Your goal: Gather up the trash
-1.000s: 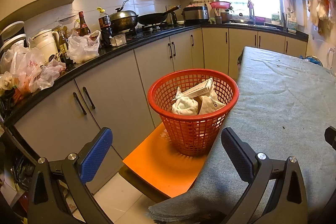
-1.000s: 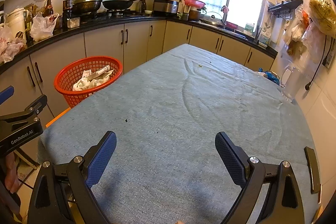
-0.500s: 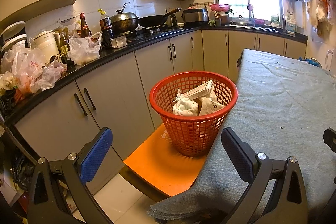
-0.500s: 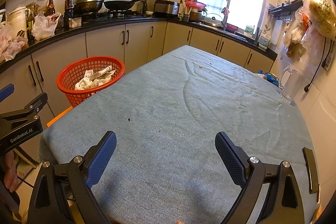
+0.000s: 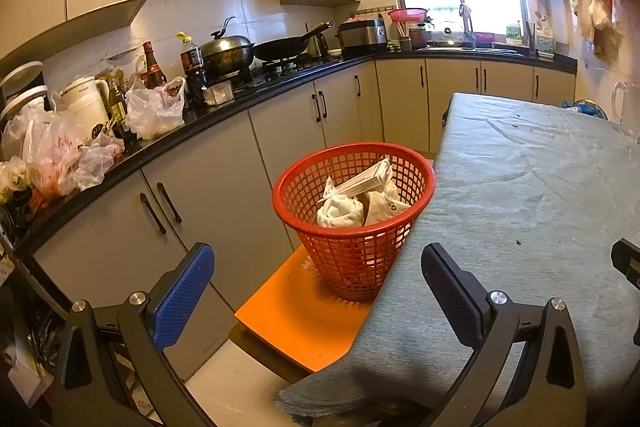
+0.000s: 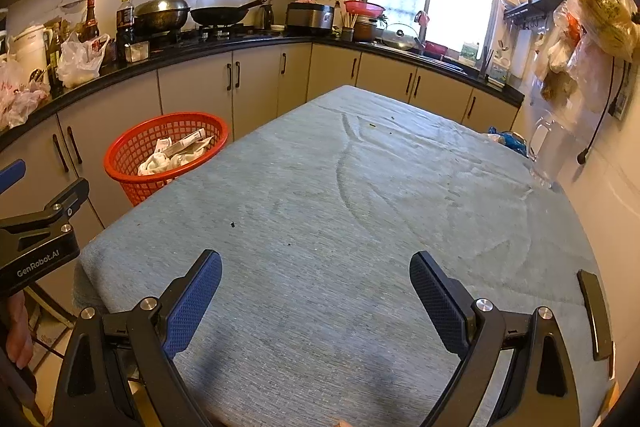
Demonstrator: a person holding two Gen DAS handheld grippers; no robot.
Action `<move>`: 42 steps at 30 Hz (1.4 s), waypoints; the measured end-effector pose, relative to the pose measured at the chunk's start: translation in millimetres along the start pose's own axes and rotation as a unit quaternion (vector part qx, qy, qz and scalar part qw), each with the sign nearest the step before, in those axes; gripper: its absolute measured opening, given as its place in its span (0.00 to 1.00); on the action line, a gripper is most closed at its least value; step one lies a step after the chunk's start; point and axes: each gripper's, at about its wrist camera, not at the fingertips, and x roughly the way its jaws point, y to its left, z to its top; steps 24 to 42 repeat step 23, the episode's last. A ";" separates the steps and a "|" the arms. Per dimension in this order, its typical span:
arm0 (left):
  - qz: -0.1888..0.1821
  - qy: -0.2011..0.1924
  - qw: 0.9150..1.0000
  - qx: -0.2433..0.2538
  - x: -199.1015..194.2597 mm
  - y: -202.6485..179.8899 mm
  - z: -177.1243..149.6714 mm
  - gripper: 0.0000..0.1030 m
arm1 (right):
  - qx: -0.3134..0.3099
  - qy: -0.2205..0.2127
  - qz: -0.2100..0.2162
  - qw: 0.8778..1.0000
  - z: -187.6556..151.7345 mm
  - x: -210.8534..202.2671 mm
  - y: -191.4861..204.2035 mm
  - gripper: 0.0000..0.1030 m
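Observation:
A red mesh basket (image 5: 416, 163) stands on an orange stool (image 5: 304, 323) beside the table; it holds crumpled white paper (image 5: 340, 213) and a flat carton (image 5: 368, 179). It also shows in the right wrist view (image 6: 132, 143). My left gripper (image 5: 316, 279) is open and empty, a little in front of the basket. My right gripper (image 6: 316, 287) is open and empty above the table's grey cloth (image 6: 360, 207). Tiny dark crumbs (image 6: 232, 225) lie on the cloth.
A black counter (image 5: 240, 99) with pots, bottles and plastic bags (image 5: 154, 109) runs along the left and back. A glass jug (image 6: 550, 155) and blue wrapper (image 6: 506, 139) stand at the table's far right. Bags hang on the right wall (image 6: 600, 23).
Both grippers have drawn back and risen slightly, so basket and table sit a little lower in view. Nothing was grasped or released.

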 end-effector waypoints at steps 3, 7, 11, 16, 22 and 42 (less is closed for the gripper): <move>0.001 -0.003 1.000 0.008 -3.7 -6.0 2.0 1.00 | 0.007 -0.003 0.002 1.000 -2.2 -1.3 -6.6 0.94; -0.002 -0.006 1.000 0.021 -10.3 -17.6 4.7 1.00 | 0.018 -0.005 0.003 1.000 -5.8 -2.9 -16.5 0.95; -0.015 -0.011 0.999 0.044 -15.1 -43.1 10.5 1.00 | 0.036 -0.006 -0.004 0.999 -12.9 -5.4 -35.0 0.97; -0.077 0.000 0.994 0.079 -13.9 -90.8 19.6 1.00 | 0.076 0.006 -0.038 0.996 -24.2 -6.6 -77.5 0.98; -0.202 0.066 0.970 0.117 2.7 -178.0 32.1 1.00 | 0.155 0.034 -0.114 0.981 -37.8 -4.1 -159.0 1.00; -0.212 0.071 0.967 0.126 6.2 -194.5 34.4 1.00 | 0.167 0.044 -0.129 0.977 -39.5 -2.1 -174.2 1.00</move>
